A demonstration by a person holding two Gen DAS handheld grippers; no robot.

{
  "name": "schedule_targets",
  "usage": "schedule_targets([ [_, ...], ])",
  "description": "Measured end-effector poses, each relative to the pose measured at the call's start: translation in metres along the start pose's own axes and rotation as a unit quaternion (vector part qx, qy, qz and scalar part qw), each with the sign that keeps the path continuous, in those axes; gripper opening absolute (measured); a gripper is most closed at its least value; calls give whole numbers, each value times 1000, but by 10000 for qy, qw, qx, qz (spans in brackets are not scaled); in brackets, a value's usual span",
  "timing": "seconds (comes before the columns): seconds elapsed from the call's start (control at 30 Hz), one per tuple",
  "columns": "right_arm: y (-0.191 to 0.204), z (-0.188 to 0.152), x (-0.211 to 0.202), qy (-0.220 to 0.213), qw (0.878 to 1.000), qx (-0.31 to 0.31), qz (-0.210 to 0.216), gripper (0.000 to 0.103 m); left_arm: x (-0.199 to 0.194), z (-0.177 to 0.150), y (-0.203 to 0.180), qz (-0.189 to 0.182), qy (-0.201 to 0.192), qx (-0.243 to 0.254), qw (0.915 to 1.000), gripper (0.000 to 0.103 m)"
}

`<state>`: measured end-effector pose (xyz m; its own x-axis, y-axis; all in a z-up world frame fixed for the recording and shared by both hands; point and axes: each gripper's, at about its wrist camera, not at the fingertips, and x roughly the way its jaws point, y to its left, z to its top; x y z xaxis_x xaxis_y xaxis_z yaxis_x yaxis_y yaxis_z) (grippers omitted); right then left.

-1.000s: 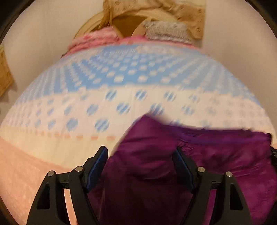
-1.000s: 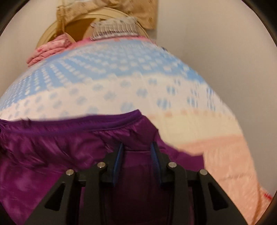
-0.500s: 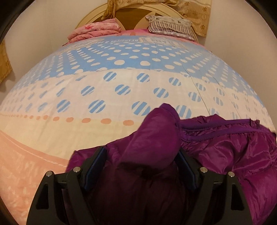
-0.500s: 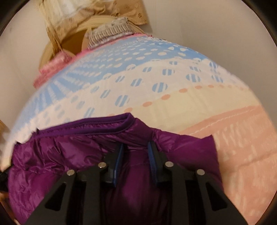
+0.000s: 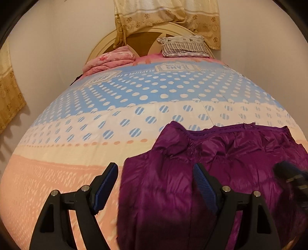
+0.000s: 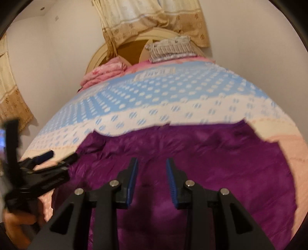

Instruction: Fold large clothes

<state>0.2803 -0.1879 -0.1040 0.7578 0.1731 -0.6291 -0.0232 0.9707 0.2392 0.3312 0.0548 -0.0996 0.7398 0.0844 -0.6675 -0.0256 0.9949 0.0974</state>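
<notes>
A purple puffer jacket (image 5: 221,167) lies spread on the bed, also seen in the right wrist view (image 6: 202,153). My left gripper (image 5: 156,173) is open above the jacket's left edge, holding nothing. My right gripper (image 6: 152,169) is open above the middle of the jacket, empty. The left gripper shows at the left of the right wrist view (image 6: 59,157). The right gripper's tip shows at the right of the left wrist view (image 5: 288,173).
The bed has a dotted blue, cream and peach cover (image 5: 115,107). A folded pink blanket (image 5: 109,61) and a striped pillow (image 5: 182,48) lie by the headboard (image 5: 142,40). Curtains (image 5: 167,17) hang behind. Walls stand on both sides.
Both grippers have let go of the jacket and risen. The right gripper opened. The jacket now lies flatter on the bed, its raised fold dropped.
</notes>
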Motion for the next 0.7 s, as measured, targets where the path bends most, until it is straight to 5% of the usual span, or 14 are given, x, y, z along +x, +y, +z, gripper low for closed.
schedule_targets([
  [0.13,0,-23,42,412,9988,-75,-242,31,4,-11,2,119,102,78,9998,81],
  [0.23,2,-33,49,297,9982,-326,-409,30,5,-19,19,-243,301,-419,9984,81],
  [0.4,8,-27,39,478,9967,-412,-511,32,-16,-49,82,-1213,86,-2172,9685,81],
  [0.47,9,-23,17,90,9989,-264,-379,33,-22,-60,91,-1566,-124,-2537,9545,81],
  [0.6,16,-18,8,-182,9990,-207,-348,35,-5,-62,75,-1462,62,-2230,9638,81],
  [0.7,9,-33,41,296,9979,-222,-531,34,22,-72,68,-1670,549,-2459,9532,81],
])
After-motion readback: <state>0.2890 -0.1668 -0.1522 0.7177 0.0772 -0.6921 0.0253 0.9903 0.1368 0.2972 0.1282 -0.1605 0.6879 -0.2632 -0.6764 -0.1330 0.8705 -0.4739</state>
